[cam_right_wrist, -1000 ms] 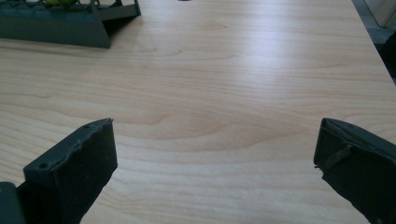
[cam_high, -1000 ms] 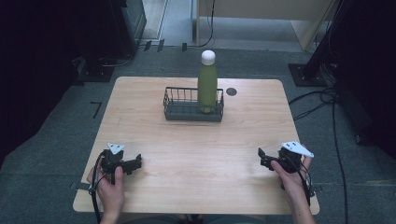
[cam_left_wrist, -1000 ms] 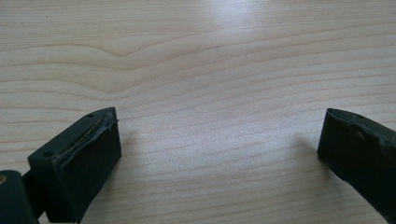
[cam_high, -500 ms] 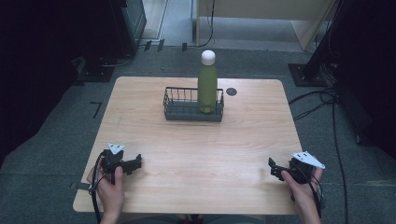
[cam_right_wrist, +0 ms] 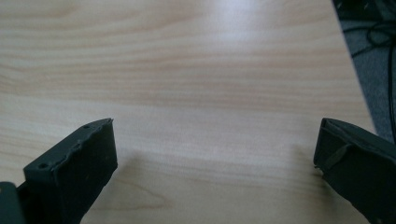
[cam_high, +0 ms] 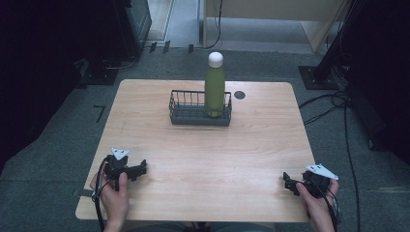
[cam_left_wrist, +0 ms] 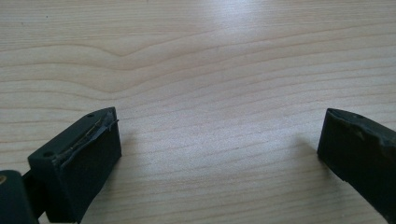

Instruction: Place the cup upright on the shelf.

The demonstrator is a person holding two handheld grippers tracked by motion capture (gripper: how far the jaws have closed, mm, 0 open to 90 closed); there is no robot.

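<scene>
Presently, two tools, both hand-held and resting low over the desk (cam_high: 203, 154).

Left tool (cam_high: 140, 168): at about 7 o'clock on the desk in the high view, gripped by the left hand (cam_high: 113, 195). Jaws spread wide in the left gripper view (cam_left_wrist: 219, 140), bare wood grain between them, nothing held.

Right tool (cam_high: 288, 183): at about 5 o'clock, near the desk's front right corner, gripped by the right hand (cam_high: 319, 205). Jaws likewise wide apart in the right gripper view (cam_right_wrist: 215, 144), empty; desk edge and grey floor at 2 o'clock in that view.

Green bottle (cam_high: 214, 92): white cap, upright, standing in the right end of a dark wire basket (cam_high: 186, 108). Basket sits at 12 o'clock on the desk, toward the far edge, well apart from both tools.

Small dark round spot (cam_high: 240, 94): on the desk just beside the basket, at its 2 o'clock.

Cables (cam_high: 333, 104): on the floor off the desk's right side.
</scene>
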